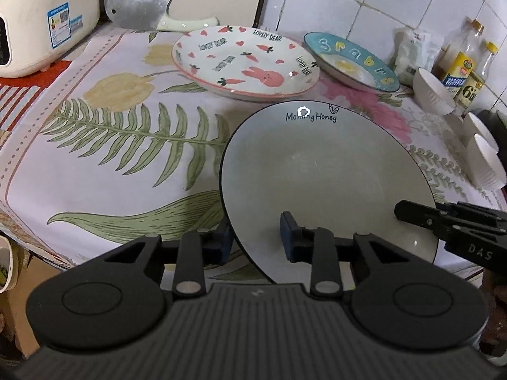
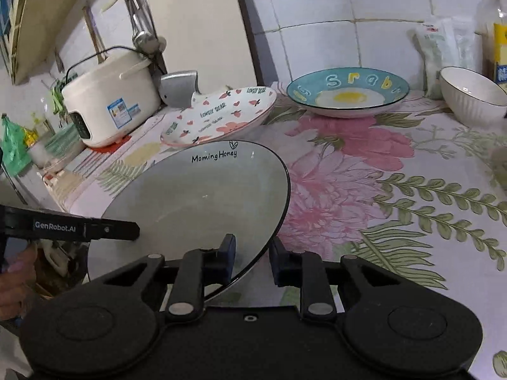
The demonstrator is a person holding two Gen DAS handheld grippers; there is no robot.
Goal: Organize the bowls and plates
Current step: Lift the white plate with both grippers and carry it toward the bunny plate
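Both tools straddling the grey plate's (image 1: 320, 171) rim, left tool (image 1: 255, 237) and right tool (image 2: 252, 258), jaws part-open, not visibly clamped. Held from opposite edges, probably for balance. Likely headed for the rabbit plate (image 1: 244, 60) just behind.

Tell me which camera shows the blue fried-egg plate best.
The right wrist view: the blue plate faces the camera, with its egg and letters unobstructed. In the left wrist view the same plate lies farther off at an angle, smaller, its near edge overlapped by the carrot plate.

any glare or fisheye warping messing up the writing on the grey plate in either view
Left wrist view: a bright glare spot on the grey plate sits on its lettering and blots out a letter or two. Right wrist view: the same plate shows only faint streaks of reflection, and the lettering reads cleanly. Both views: fisheye bends the wall tiles at the edges, but the plate's centre stays sharp.
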